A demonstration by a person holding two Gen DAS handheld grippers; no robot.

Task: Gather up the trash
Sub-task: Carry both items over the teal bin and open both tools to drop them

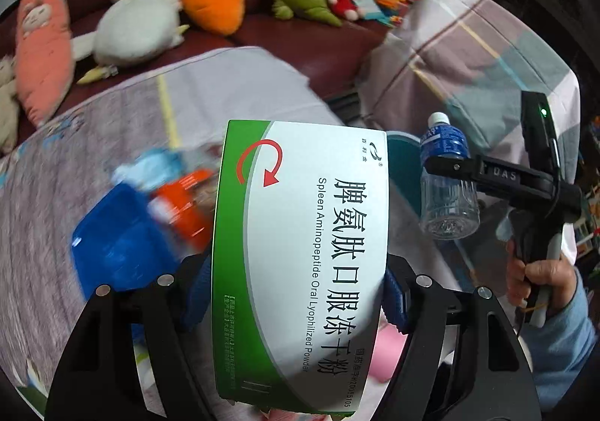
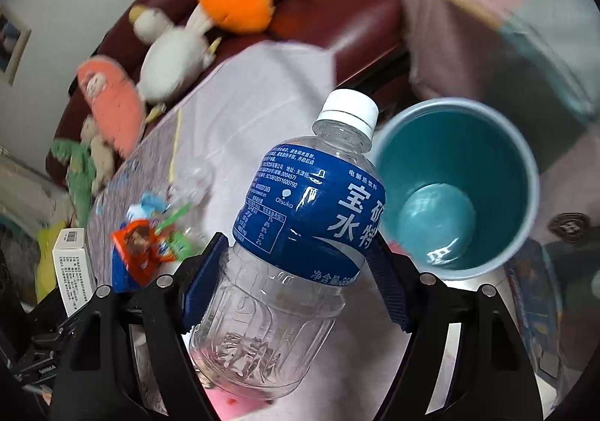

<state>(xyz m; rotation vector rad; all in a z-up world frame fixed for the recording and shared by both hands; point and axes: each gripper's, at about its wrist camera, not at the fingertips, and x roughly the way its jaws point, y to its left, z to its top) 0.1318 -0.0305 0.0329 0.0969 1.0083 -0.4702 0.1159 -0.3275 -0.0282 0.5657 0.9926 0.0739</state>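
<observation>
My left gripper (image 1: 298, 282) is shut on a green-and-white medicine box (image 1: 300, 233), which stands upright between the blue pads and hides much of the table. In the right wrist view the same box (image 2: 71, 263) shows at the lower left. My right gripper (image 2: 296, 263) is shut on an empty clear plastic bottle (image 2: 300, 218) with a blue label and a white cap, tilted to the right. A teal bin (image 2: 453, 188) stands open just right of the bottle. In the left wrist view the right gripper (image 1: 450, 162) holds the bottle (image 1: 446, 181) beside the bin's rim (image 1: 403, 154).
An orange wrapper (image 2: 138, 248), a blue-white wrapper (image 2: 150, 205) and a blue tray (image 1: 116, 241) lie on the cloth-covered table (image 1: 225, 83). Behind it stands a dark red sofa (image 1: 300, 42) with plush toys. A plaid blanket (image 1: 468, 57) is draped at the right.
</observation>
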